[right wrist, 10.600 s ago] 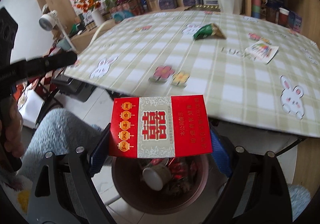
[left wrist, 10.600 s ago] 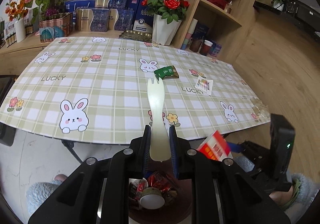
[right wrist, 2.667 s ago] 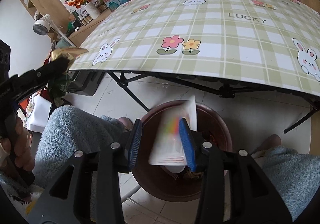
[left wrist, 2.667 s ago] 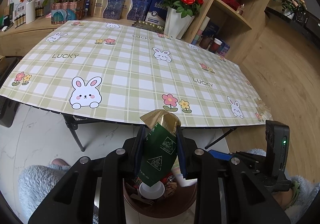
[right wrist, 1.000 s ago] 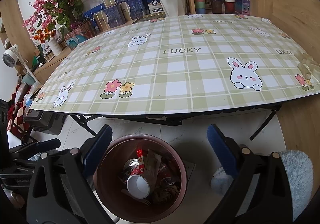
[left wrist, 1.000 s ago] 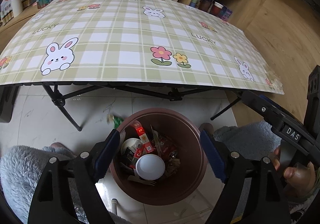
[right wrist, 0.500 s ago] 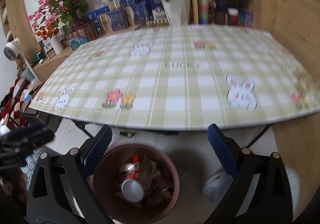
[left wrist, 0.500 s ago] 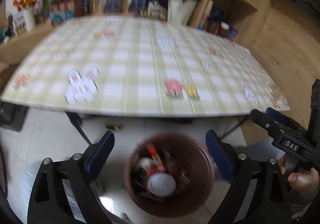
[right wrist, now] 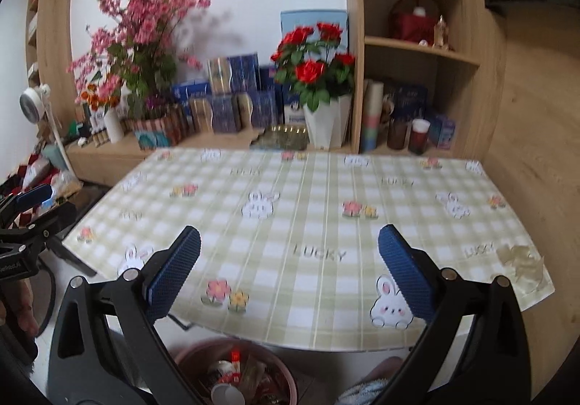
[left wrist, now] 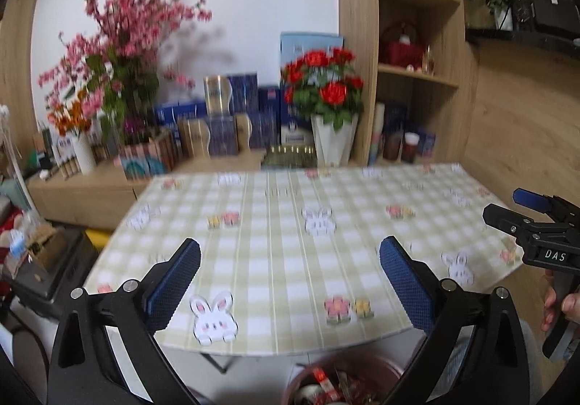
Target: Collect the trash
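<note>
1. Left gripper (left wrist: 290,262): the jaws are opening and stand wide apart. Nothing lies between the blue pads (left wrist: 174,283). They frame the lower centre of the left wrist view, over the near table edge.
2. Right gripper (right wrist: 289,258): the jaws stand wide apart and grasp nothing. Its blue pads (right wrist: 406,271) sit lower centre in the right wrist view.
3. Each gripper also appears in the other camera: the right one at the right edge of the left wrist view, with fingers (left wrist: 554,300) on its handle, and the left one at the left edge of the right wrist view.
4. Table (left wrist: 290,209): a green-checked cloth with rabbits and flowers fills the middle of both views. A crumpled clear patch (right wrist: 518,260) lies at its lower-right corner in the right wrist view; what it is cannot be told.
5. Bin (right wrist: 282,379): a brown round bin stands on the floor below the near table edge, at the bottom of both views. It holds the trash (right wrist: 232,379): a white cup, red wrappers and paper.
6. Background: pink blossoms (left wrist: 123,42) upper left, red roses (left wrist: 326,93) in a white vase at upper centre, blue boxes between them, wooden shelves (left wrist: 417,79) upper right.
</note>
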A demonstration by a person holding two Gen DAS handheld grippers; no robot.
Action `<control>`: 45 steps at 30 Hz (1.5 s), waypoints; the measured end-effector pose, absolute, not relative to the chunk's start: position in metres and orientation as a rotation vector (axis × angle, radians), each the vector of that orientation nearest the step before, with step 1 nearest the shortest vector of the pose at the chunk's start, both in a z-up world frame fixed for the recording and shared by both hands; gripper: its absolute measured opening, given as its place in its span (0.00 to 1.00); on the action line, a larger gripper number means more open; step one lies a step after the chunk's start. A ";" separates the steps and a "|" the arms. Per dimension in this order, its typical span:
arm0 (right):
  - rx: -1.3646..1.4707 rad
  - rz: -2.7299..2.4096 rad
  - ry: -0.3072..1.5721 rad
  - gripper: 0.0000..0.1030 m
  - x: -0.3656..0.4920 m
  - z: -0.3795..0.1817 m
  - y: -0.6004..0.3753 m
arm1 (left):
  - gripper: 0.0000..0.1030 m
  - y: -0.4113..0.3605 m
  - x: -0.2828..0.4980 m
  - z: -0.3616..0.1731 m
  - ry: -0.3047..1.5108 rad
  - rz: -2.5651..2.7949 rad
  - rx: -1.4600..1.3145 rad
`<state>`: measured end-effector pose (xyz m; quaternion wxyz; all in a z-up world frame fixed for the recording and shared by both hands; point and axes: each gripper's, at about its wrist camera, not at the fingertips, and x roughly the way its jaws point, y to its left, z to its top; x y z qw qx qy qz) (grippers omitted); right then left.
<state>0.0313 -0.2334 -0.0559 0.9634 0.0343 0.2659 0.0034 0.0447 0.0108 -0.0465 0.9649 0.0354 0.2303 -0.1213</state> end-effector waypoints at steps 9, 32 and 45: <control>0.073 -0.019 0.507 0.94 0.027 -0.031 -0.239 | 0.94 0.007 0.037 -0.015 0.412 -0.240 0.094; 0.086 -0.029 0.497 0.94 0.018 -0.025 -0.240 | 0.94 0.002 0.031 -0.009 0.402 -0.224 0.107; 0.098 -0.039 0.497 0.94 0.016 -0.019 -0.247 | 0.94 0.001 0.031 -0.005 0.396 -0.208 0.125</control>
